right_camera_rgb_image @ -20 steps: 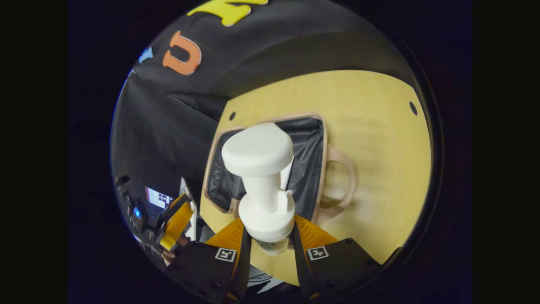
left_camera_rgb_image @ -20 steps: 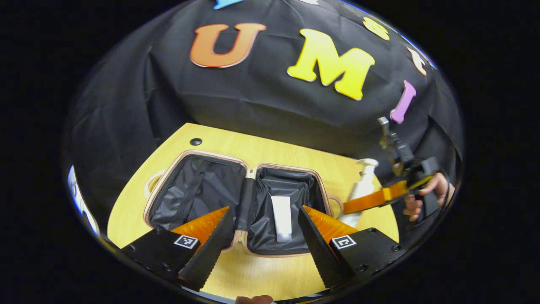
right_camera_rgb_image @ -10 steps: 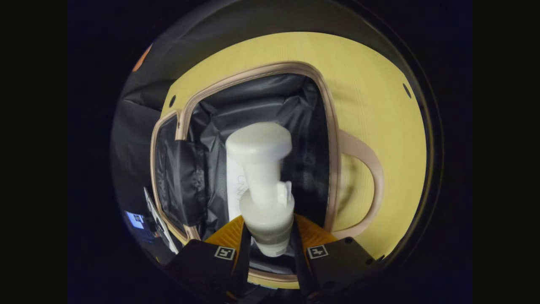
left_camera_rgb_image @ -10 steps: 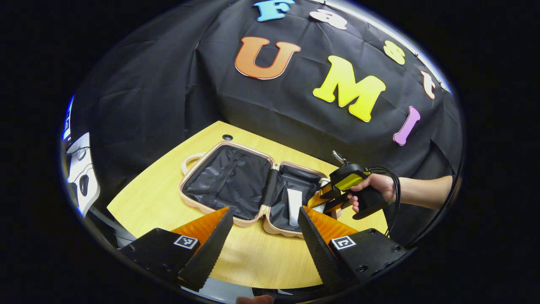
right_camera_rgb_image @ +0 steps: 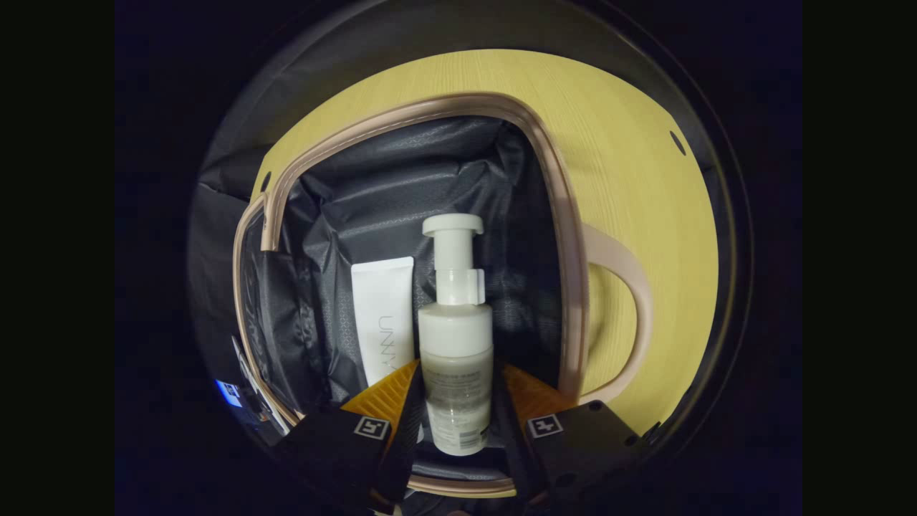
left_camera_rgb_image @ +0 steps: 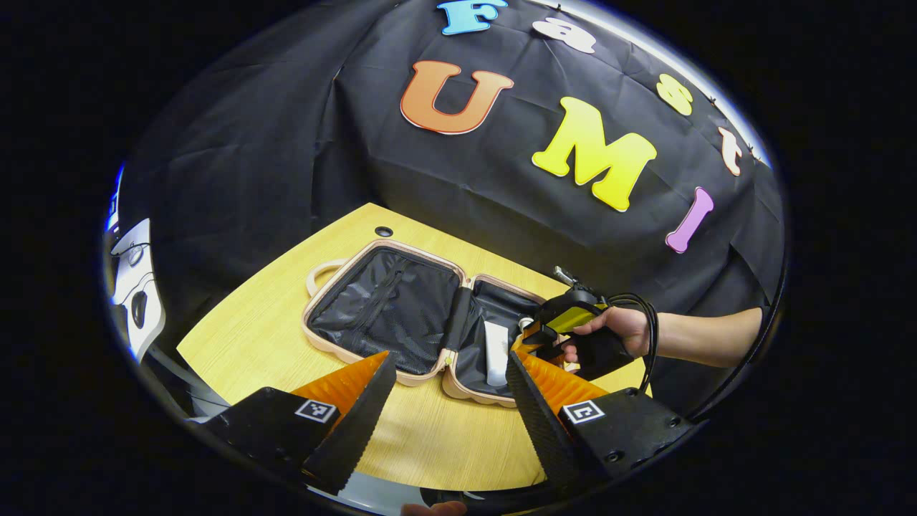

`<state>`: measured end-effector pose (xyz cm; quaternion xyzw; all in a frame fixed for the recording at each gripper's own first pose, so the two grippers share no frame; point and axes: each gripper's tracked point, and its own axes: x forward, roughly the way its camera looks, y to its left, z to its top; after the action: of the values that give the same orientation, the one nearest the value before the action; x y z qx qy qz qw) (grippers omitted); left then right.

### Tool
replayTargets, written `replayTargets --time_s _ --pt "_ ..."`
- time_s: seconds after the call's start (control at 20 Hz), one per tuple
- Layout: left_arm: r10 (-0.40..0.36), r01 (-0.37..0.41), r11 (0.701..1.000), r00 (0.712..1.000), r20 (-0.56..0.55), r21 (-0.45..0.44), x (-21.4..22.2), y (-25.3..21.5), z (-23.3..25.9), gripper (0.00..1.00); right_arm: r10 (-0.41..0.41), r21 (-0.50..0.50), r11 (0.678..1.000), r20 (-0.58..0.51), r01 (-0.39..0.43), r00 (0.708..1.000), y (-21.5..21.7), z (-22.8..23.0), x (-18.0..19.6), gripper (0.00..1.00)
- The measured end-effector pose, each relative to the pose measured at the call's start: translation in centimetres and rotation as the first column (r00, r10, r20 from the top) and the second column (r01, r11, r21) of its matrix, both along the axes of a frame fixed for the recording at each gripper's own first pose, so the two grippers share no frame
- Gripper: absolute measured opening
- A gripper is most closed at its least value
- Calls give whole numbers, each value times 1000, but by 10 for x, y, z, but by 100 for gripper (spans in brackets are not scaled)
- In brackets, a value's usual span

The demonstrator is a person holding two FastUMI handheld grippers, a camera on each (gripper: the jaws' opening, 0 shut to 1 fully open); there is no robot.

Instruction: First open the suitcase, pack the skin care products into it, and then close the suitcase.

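Here the pink hard-shell suitcase with black fabric lining [left_camera_rgb_image: 423,326] lies spread open and flat on the pale wooden desk [left_camera_rgb_image: 272,337], its two halves side by side and its curved pink handle [right_camera_rgb_image: 623,315] sticking out over the desk on the right in the right gripper view.

In the right gripper view, the right tool [right_camera_rgb_image: 456,401] reaches into the handle-side half of the case. A white pump bottle with a round pump head and a printed label [right_camera_rgb_image: 456,344] lies lengthwise between its fingers, head pointing away from the tool and base nearest the camera. The fingers flank the lower body of the bottle closely on both sides, but whether they are pressing on it or have let go cannot be told. The bottle appears to rest on the black lining. Just left of it, lying parallel and close beside it, is a flat white squeeze tube with grey lettering [right_camera_rgb_image: 383,319], also on the lining.

In the left gripper view, the left tool [left_camera_rgb_image: 448,390] hangs above the near edge of the desk with its fingers spread wide and nothing between them, short of the suitcase. Farther off on the right, a person's hand [left_camera_rgb_image: 620,326] holds the right tool down in the right half of the case, beside the tube.
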<state>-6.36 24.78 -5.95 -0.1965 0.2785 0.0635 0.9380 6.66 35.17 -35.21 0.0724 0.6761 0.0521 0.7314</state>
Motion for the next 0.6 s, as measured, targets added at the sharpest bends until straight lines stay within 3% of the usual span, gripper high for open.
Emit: replayTargets --time_s 0.2,0.25,0.35,0.4,0.5,0.6 --pt "4 -3 1000 1000 15 -17 9 -1 0 99 8 67 998 49 -11 999 7 33 -8 64" --pt "5 -4 999 1000 10 -32 14 0 -3 99 28 66 997 81 -33 996 4 41 -10 75" --pt "12 -11 998 1000 7 -69 24 0 -9 99 86 91 991 133 -98 987 -4 69 -21 78" --pt "17 -16 996 1000 7 -88 28 3 -10 99 97 114 986 176 -118 980 -9 81 -23 83" --pt "22 -20 993 1000 15 -117 39 8 -13 99 116 140 977 276 -159 954 -31 108 -29 83" --pt "31 -29 993 999 18 -117 49 24 -19 99 147 137 967 396 -217 906 -64 132 -32 83"
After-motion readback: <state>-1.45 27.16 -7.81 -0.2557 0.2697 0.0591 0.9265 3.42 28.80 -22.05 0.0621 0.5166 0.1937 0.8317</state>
